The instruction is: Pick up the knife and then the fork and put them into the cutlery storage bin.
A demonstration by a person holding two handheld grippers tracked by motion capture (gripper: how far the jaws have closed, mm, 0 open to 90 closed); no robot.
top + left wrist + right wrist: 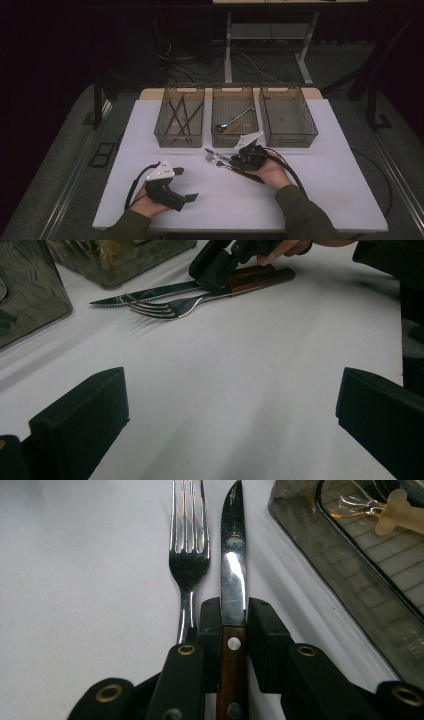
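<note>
Right gripper [234, 611]: jaws drawn narrow around the knife [233, 580] where blade meets wooden handle; a pad sits close on each side, seemingly touching. Lower centre of the right gripper view, right of centre in the high view.
Knife: flat on the white table [325, 190], serrated tip towards the top of the right gripper view; brown riveted handle runs down between the jaws.
Fork [189, 555]: just left of the knife and parallel to it, tines up-frame. Its neck passes beside the left jaw, outside the grip. In the left gripper view it lies in front of the knife, upper centre.
Left gripper [181, 184]: lower left of the high view, held in the person's hand, jaws spread wide with nothing between; bare table between the two black pads in its own view.
Bins: three clear mesh-bottomed bins in a row across the upper centre of the high view. Left bin [179, 117] holds long dark utensils; middle bin [235, 116] holds a metal tool with a pale handle; right bin [288, 117], contents not made out.
In the way: the middle bin's corner stands just beside the knife, upper right of the right gripper view.
Hidden or unclear: knife handle end cut off at the bottom edge; fork handle covered by the gripper body. Room beyond the table is dark; cables and table legs are barely legible.
</note>
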